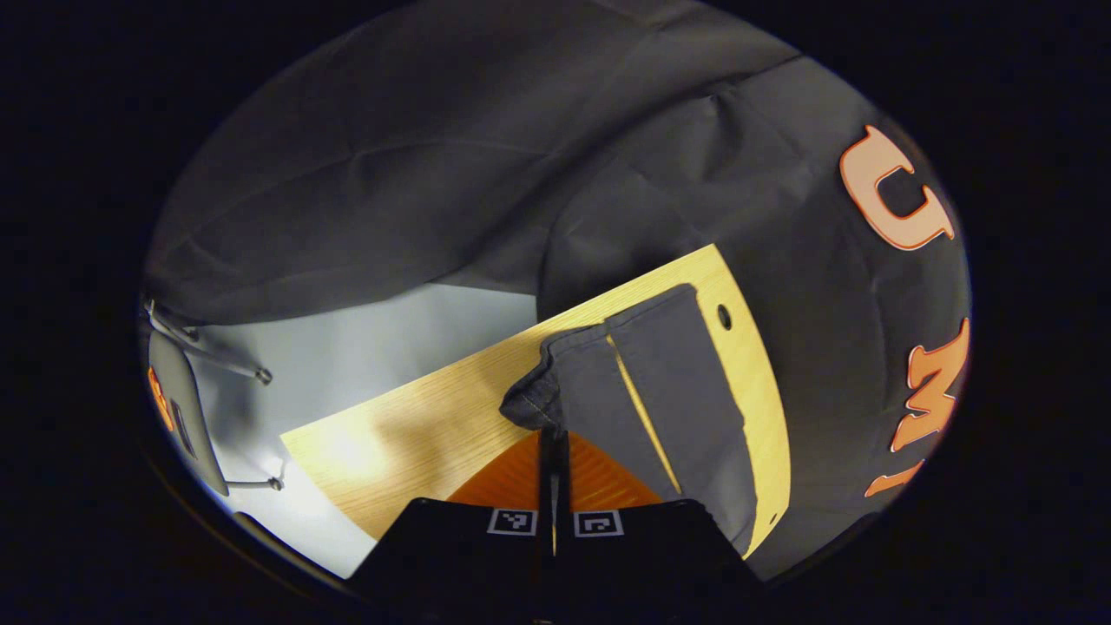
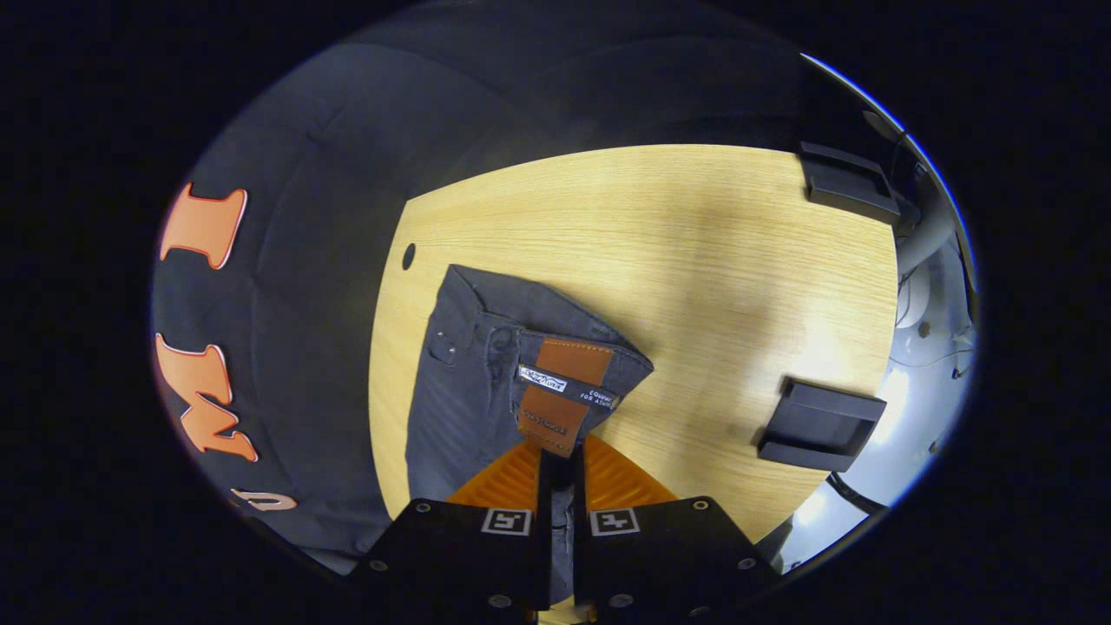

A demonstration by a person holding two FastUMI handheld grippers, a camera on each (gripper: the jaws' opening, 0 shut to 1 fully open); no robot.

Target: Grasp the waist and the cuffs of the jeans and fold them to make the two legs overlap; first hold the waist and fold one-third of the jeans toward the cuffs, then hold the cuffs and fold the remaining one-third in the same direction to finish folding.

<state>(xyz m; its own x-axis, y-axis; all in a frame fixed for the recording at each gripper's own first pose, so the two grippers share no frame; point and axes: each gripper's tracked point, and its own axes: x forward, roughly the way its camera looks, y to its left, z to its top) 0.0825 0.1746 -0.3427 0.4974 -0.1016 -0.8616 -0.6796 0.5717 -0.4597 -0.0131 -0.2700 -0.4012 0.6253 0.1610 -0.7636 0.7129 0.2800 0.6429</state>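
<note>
On the pale wooden bench (image 2: 694,260) lie dark grey denim jeans (image 2: 469,382), legs side by side. Left gripper (image 1: 554,443) clamped on a cuff corner; right gripper (image 2: 560,460) clamped on the waistband beside its brown leather patch (image 2: 564,386).

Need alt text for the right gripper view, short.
The right gripper is shut on the waist of dark grey denim jeans, at the brown leather patch, over a light wooden table. Two black blocks sit at the table's edge.
</note>
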